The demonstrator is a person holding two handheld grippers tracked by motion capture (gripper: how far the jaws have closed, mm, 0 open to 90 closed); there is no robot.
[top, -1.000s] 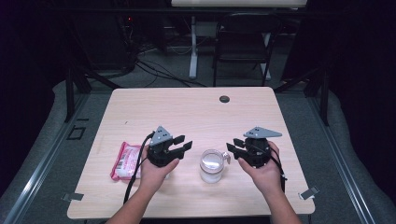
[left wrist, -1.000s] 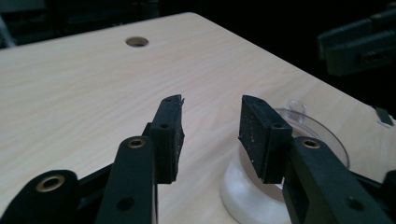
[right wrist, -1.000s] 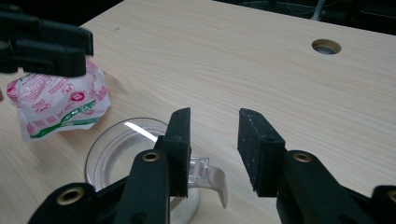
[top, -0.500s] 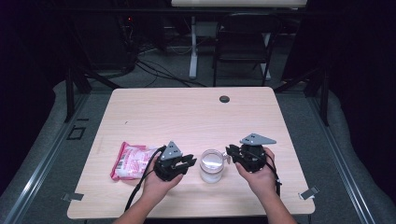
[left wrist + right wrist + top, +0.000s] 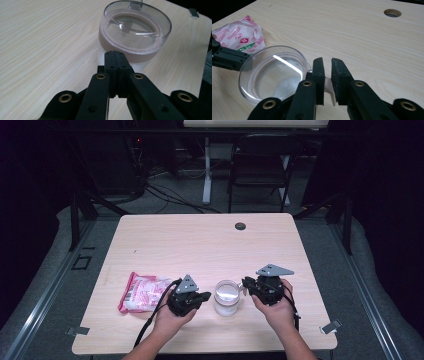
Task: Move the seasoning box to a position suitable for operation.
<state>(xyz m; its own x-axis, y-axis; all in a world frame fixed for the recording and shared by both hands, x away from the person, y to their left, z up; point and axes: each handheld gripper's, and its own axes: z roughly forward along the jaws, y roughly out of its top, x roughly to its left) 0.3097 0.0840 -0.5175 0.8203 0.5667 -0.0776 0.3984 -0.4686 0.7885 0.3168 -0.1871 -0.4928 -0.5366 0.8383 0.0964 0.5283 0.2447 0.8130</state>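
Item one, left gripper (image 5: 115, 56): we record its black jaws pressed flat together with nothing between them, their tips resting just short of the clear round plastic jar (image 5: 135, 30) with its see-through lid, which lies at twelve o'clock from the tips in the left gripper view. We judge it is parked there to brace the jar from that side.

Item two, right gripper (image 5: 327, 65): its jaws have just been closing and now stand nearly together, pinching a small white tab (image 5: 329, 90), apparently the jar's handle or latch. In the right gripper view the jar sits at nine o'clock of the jaws. We judge this grip steadies the container or readies its lid for opening.

Item three, the jar itself: in the high view it stands on the pale wooden table (image 5: 200, 245) near the front edge, between the two grippers, the left at nine o'clock and the right at three.

Item four, a pink-and-white printed snack packet (image 5: 141, 291): lying flat at nine o'clock of the left gripper, untouched.

Item five, a dark round cable hole (image 5: 240, 226): at twelve o'clock, well apart, near the far edge.
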